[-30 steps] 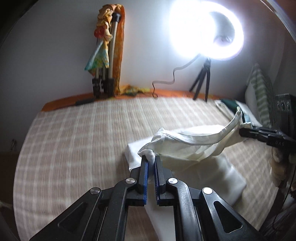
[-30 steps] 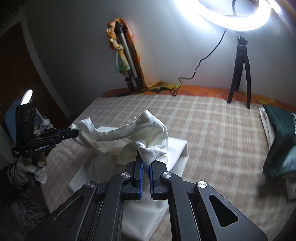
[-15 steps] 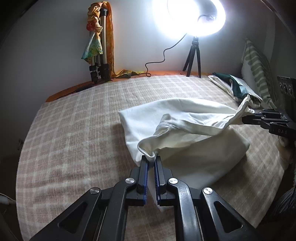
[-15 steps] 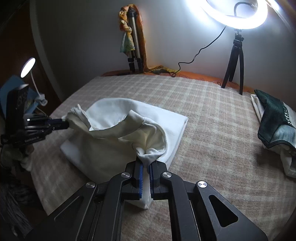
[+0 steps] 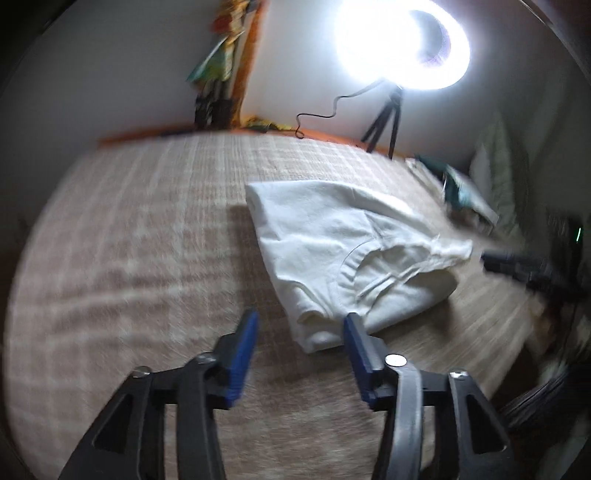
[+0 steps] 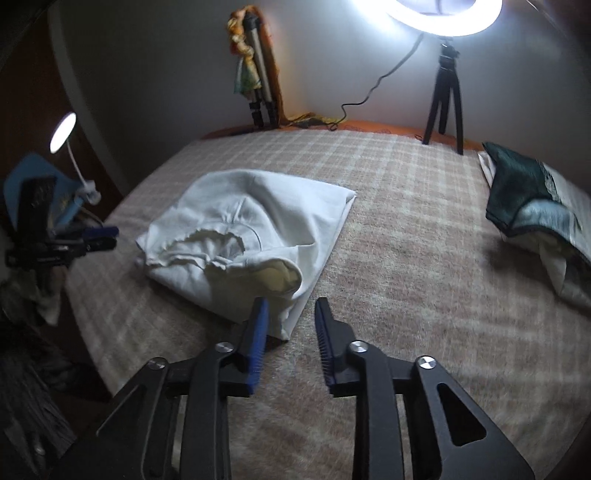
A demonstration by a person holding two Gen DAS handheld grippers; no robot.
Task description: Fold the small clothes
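- the white garment (image 6: 258,236) lies in a loose fold on the checked bedspread (image 6: 406,258), towards the bed's left side and nearer its front edge than the far edge by the wall.
- the left gripper (image 5: 299,332) has just been opening; its blue pads stand apart with the garment's near corner lying between them on the bed, and neither pad presses on the cloth.
- the right gripper (image 6: 291,317) has also just been opening, less widely; its left pad sits just beside the garment's near corner and nothing is pinched.
- so both corners appear released and the folded-over layer rests on the lower layer, with a rumpled neck opening facing up.
- the garment's long axis runs from the near corners away towards the far edge of the bed, slanting a little across it.
- from the left gripper the cloth lies ahead and to the right; from the right gripper it lies ahead and to the left, so the piece sits between the two hands.
- both grippers are about equally near the front hem; the next fold likely starts from that end or from the side edges.
- a ring light (image 6: 443,18) on a tripod stands at the far edge, and a dark green cloth pile (image 6: 528,192) lies well apart at the right edge.
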